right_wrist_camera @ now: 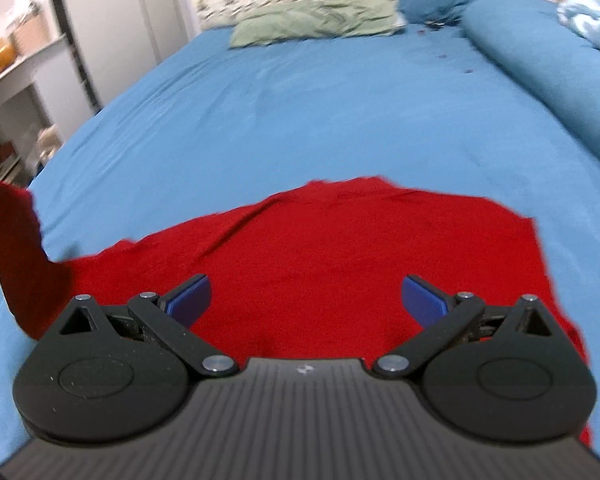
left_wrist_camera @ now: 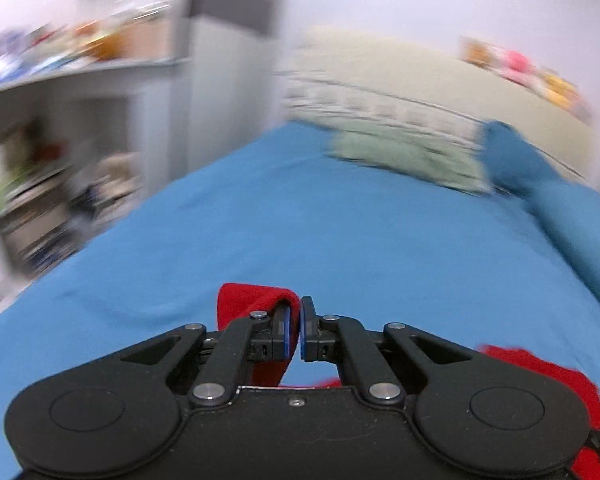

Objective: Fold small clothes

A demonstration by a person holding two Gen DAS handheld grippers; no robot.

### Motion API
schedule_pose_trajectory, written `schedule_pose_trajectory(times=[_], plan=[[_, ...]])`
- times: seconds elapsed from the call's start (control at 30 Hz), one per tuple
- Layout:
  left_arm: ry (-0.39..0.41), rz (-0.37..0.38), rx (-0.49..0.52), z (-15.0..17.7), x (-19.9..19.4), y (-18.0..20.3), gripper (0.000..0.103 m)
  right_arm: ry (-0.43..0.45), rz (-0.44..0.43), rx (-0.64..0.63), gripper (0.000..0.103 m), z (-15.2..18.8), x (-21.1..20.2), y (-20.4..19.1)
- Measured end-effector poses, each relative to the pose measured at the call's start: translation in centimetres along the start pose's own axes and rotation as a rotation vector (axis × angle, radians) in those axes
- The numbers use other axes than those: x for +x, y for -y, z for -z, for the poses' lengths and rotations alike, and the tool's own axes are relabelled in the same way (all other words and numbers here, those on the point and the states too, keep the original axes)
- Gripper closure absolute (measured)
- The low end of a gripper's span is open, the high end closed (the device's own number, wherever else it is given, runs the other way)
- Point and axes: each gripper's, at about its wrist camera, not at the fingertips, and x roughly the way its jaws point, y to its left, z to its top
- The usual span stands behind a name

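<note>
1. Left wrist view: cloth is what we are handling, a red garment [left_wrist_camera: 252, 300], and the left gripper [left_wrist_camera: 296, 330] is pinching a fold of it, jaws nearly closed with red fabric draping over the left finger and hanging down below. The background is blurring, so we cannot tell fine detail beyond the blue bed sheet [left_wrist_camera: 260, 220] and a green pillow [left_wrist_camera: 404, 156] at the far end.

2. Right wrist view: the right gripper [right_wrist_camera: 306, 300] is hovering over the garment [right_wrist_camera: 340, 248] with jaws spread wide and holding nothing. Most of the garment is lying fairly flat on the bed sheet [right_wrist_camera: 300, 112], while its left end is rising in a raised tail at the frame's left edge.

3. Handling, as we are judging it: the fabric is looking soft, light and limp, so it is sagging wherever it is unsupported. We are favouring a pinch at an edge or corner, right-hand side, taking a single layer rather than the bunched middle.
</note>
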Motion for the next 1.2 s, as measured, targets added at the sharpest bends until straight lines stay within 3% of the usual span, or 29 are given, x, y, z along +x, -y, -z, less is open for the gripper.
schedule_pose_trajectory(times=[0.13,0.23,0.43,0.6,0.67,0.73,0.8,0.97,1.13,1.2], plan=[[-0.036,0.176,0.101,2.7,1.1,10.5,0.099,0.022,0.041,0.046,0.000,-0.5,-1.2,5.6],[-0.088,0.244,0.180,7.0,2.3,17.8,0.099,0.018,0.088,0.027,0.000,-0.3,-1.6,9.1],[-0.242,0.235,0.200,15.2,5.4,23.6,0.099,-0.029,0.106,-0.034,0.000,1.5,-0.8,14.2],[-0.290,0.229,0.222,17.2,5.7,24.1,0.096,-0.053,0.068,-0.062,0.000,2.3,-0.2,16.0],[-0.302,0.250,0.213,16.2,5.4,23.9,0.086,-0.052,0.041,-0.064,0.000,1.8,-0.3,15.8],[-0.298,0.255,0.215,15.2,4.5,23.4,0.049,-0.054,-0.012,-0.073,0.000,1.0,-0.6,15.3],[-0.291,0.223,0.222,14.2,3.4,22.4,0.036,-0.062,-0.081,-0.109,0.000,0.0,-0.9,14.3],[-0.303,0.124,0.220,13.6,1.2,17.3,0.035,-0.112,-0.211,-0.391,0.000,-1.2,-0.1,9.1],[-0.307,0.006,0.244,14.2,1.5,11.8,0.035,-0.126,-0.281,-0.731,0.000,1.1,2.6,3.2],[-0.309,-0.032,0.253,14.6,1.7,10.0,0.035,-0.138,-0.287,-0.850,0.013,2.3,3.8,1.1]])
